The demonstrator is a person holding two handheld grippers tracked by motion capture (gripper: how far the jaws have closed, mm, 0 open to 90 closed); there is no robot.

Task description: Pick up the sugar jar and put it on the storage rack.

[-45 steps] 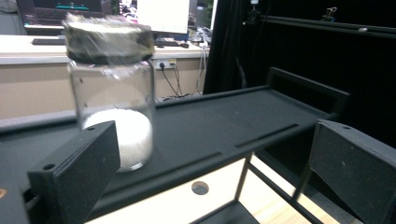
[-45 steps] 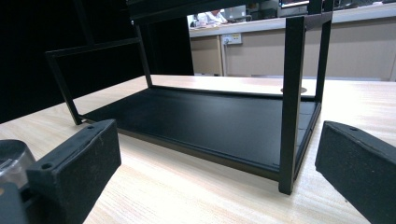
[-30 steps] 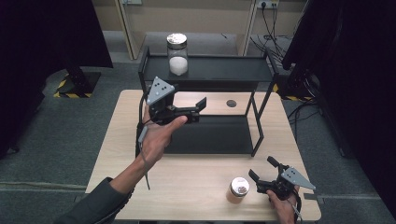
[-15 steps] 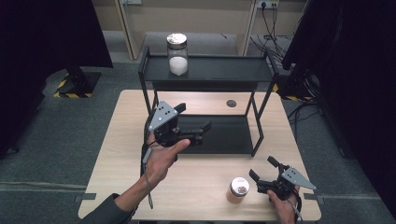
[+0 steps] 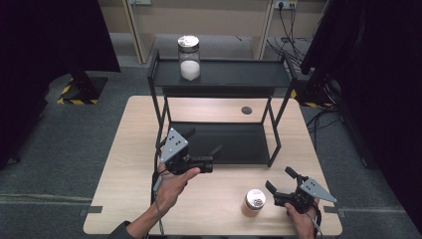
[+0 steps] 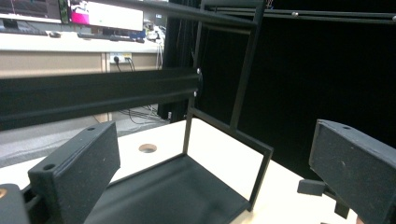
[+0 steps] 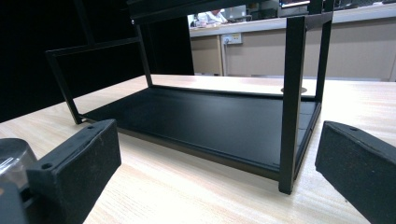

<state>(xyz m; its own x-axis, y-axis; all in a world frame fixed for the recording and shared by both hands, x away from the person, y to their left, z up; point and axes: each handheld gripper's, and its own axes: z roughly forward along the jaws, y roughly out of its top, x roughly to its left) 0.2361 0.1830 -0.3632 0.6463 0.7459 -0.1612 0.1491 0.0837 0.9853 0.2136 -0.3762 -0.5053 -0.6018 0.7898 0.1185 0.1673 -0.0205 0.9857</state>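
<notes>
A black two-tier rack stands at the middle of the wooden table. On its top shelf a tall glass jar holds white powder. A short jar with a pale lid sits on the table at the front right. My left gripper hovers open at the front left edge of the lower shelf, nothing between its jaws. To the right of the short jar my right gripper rests open and apart from it; that jar shows beside the left jaw.
The rack's front right post stands close ahead of my right gripper. A round hole is cut in the table behind the lower shelf. Dark curtains flank the table, and cables lie on the floor beyond.
My left gripper has come down and toward the person, from beside the rack's left post to the lower shelf's front edge. The right gripper and both jars stayed put.
</notes>
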